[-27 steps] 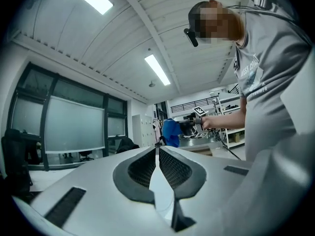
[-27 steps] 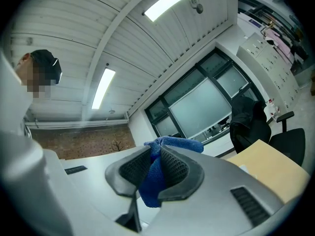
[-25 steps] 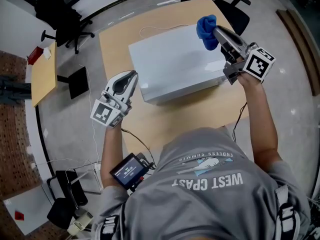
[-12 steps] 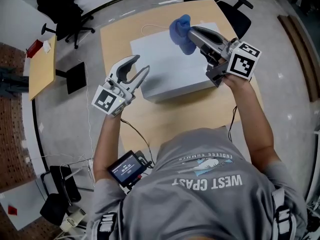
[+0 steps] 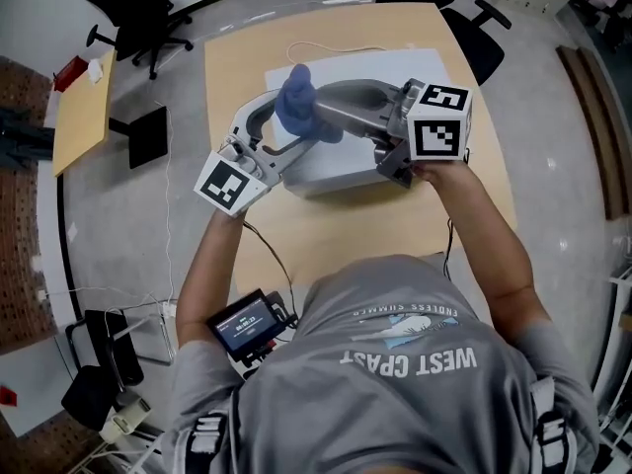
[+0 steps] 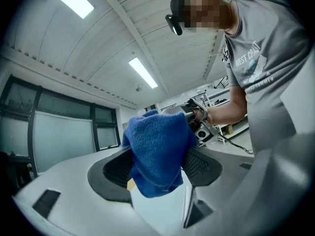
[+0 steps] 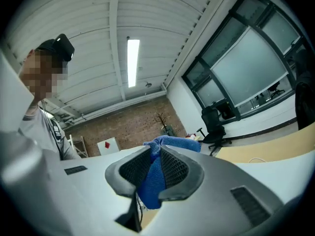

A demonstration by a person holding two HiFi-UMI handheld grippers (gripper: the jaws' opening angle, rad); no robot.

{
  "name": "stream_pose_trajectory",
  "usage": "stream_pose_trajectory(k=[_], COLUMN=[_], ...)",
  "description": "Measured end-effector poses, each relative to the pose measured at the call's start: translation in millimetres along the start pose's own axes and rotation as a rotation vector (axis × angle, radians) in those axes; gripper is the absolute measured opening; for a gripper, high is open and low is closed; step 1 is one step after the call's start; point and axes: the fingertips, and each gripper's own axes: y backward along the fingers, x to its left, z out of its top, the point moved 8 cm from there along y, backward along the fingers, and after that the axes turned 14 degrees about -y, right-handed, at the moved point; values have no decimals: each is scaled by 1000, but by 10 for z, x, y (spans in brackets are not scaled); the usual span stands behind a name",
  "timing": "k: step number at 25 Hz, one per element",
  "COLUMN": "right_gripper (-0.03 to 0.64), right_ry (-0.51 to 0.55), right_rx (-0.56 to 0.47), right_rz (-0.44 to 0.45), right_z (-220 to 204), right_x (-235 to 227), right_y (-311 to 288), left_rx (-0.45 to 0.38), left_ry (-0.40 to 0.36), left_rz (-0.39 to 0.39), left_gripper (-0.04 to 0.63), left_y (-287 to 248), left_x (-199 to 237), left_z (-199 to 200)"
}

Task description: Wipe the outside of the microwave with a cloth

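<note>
Right tongs (image 7: 153, 171) pinch cloth (image 5: 294, 102) — over microwave's (image 5: 395, 67) left edge.

This looks like an open office used as a test lab. A light wooden table (image 5: 237, 57) stands in the middle of a smooth grey floor (image 5: 553, 166), with a smaller wooden desk (image 5: 84, 117) off to one side. Black swivel chairs (image 5: 138, 18) on castors are parked around them, and loose cables (image 5: 168, 235) trail across the floor. Dark-framed glass partitions (image 7: 246, 68) line one side, a brick wall (image 7: 133, 127) closes another, and long strip lights (image 7: 132, 63) hang from a ribbed white ceiling (image 6: 162, 28).
</note>
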Motion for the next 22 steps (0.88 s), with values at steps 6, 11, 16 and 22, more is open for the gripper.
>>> stream_pose_trajectory(k=[6, 11, 16, 22], right_gripper=[71, 71, 72, 72], right_ry=[-31, -105, -53, 2], right_rx=[64, 80, 46, -76], right_rz=[45, 93, 83, -82], right_z=[-76, -141, -63, -289], right_x=[-4, -72, -183, -430], right_y=[-198, -303, -372, -286], left_rx=[9, 59, 125, 156], left_ry=[-29, -38, -7, 70], left_rz=[14, 30, 61, 159], left_gripper=[296, 256, 167, 135], left_y=[54, 88, 150, 492], left_x=[40, 62, 185, 136], left_z=[33, 13, -194, -694])
